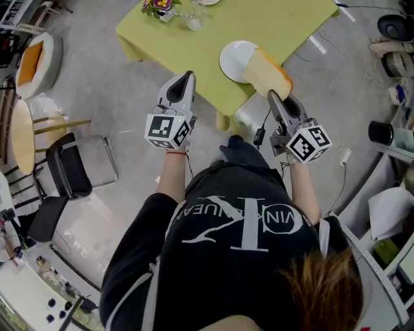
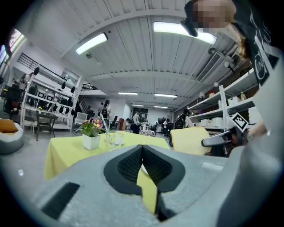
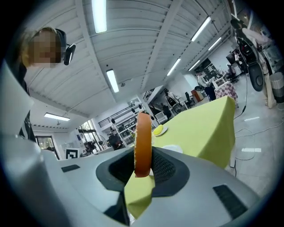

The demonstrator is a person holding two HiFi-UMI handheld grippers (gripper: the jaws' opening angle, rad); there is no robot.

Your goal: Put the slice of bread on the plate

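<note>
We see the slice of bread pinched upright in the right claw, brown crust toward us and pale face turned to the left. In the right gripper view the slice stands edge-on between the two dark pads, which press on its lower part and are only as far apart as the slice is thick.

From the head view the slice hangs over the near right corner of the bench and hides the right side of the white plate. We cannot tell whether it touches the plate.

The bench wears a yellow-green cloth. At its far side stand a small flower pot and a clear glass, just beside each other and well apart from the plate.

The left claw hovers over the bench's near edge, left of the plate, pointing about level. Its pads meet at the tips and it carries nothing.

On the floor to the left we see a black folding chair.
</note>
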